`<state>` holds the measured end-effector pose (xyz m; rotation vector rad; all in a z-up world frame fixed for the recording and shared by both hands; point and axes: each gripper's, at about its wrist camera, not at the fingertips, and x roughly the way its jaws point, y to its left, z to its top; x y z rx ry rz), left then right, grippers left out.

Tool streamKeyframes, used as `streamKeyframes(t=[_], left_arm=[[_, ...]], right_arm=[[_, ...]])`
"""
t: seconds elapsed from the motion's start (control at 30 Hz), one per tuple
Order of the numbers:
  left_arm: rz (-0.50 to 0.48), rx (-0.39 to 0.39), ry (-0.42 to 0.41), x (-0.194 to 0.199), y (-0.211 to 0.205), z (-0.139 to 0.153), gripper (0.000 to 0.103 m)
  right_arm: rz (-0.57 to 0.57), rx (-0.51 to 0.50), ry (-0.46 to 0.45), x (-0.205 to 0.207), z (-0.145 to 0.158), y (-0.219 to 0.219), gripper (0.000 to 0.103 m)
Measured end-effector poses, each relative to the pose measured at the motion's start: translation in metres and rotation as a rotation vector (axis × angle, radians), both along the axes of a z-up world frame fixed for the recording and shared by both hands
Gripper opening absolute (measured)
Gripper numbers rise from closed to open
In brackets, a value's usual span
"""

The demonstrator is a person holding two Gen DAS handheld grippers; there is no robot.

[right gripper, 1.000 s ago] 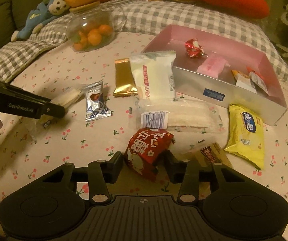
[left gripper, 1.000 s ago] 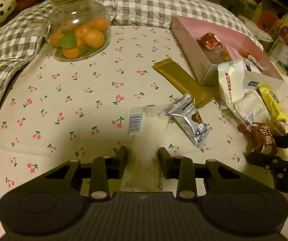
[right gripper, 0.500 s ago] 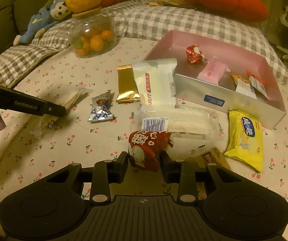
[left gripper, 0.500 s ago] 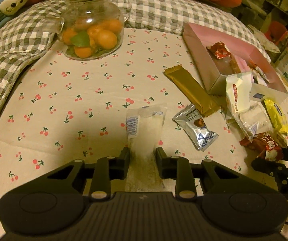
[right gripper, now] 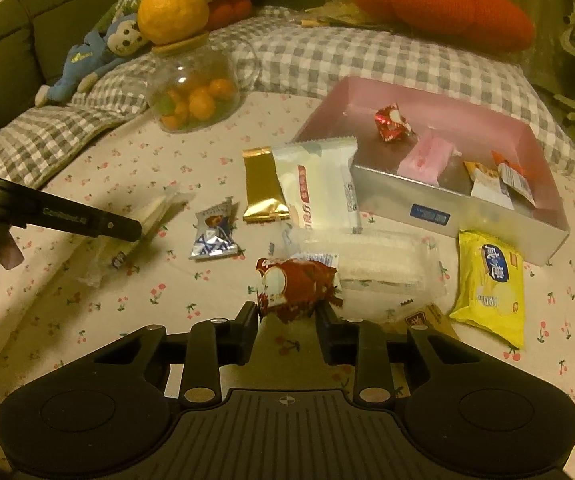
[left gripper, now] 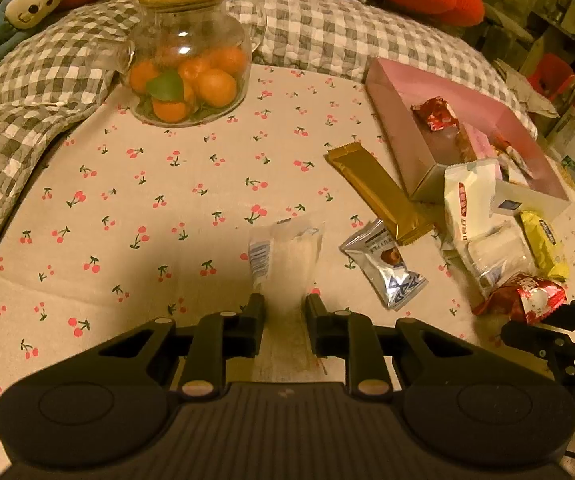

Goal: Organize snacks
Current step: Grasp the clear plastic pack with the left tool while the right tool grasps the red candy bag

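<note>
Pink box [right gripper: 539, 216] sits on the cherry-print cloth [left gripper: 135, 184], far right side of the spread, open-topped, a few wrapped sweets already lying inside. Judged stiff card, steady enough to drop packets into without holding it.

Loose packets lie just in front of the box: white packet [right gripper: 319, 184] leaning on its front wall, gold bar [right gripper: 263, 188] beside that, yellow packet [right gripper: 491, 280] near the box's corner, silver-blue sweet [right gripper: 213, 236] further left. All look light, crinkly film; likely slippery on the flat faces, better taken by a sealed end.

Clear wafer packet [left gripper: 287, 256]: left gripper [left gripper: 285, 312] has just been closing and now pinches its near end, far end with the barcode pointing away. Long, flat, probably brittle inside; a grip near the end may let it droop, so I would lift gently.

Red sweet packet [right gripper: 295, 284]: right gripper [right gripper: 287, 320] has also just closed, fingers pressed on its near edge. Small, puffy, soft wrapper; it should crush a little but hold. It is well short of the box.
</note>
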<state>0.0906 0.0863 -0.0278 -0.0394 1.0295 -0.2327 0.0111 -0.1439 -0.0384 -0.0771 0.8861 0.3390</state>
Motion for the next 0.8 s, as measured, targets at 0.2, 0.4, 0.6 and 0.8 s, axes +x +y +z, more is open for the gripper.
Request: streamKeyframes(t=[0.2, 0.4, 0.6, 0.8], left_arm=[[-0.016, 0.001, 0.005, -0.001, -0.003, 0.0, 0.019], [-0.04, 0.025, 0.01, -0.001, -0.008, -0.004, 0.021], [-0.044, 0.052, 0.048, 0.0, -0.008, -0.014, 0.03], [-0.052, 0.081, 0.039, -0.001, -0.014, -0.015, 0.031]], right_arm=[[0.031, 0.006, 0.023, -0.001, -0.001, 0.0, 0.034], [0.043, -0.016, 0.056, 0.001, -0.01, 0.002, 0.052], [0.03, -0.029, 0.076, 0.007, -0.019, 0.002, 0.055], [0.013, -0.033, 0.053, 0.013, -0.02, 0.001, 0.055]])
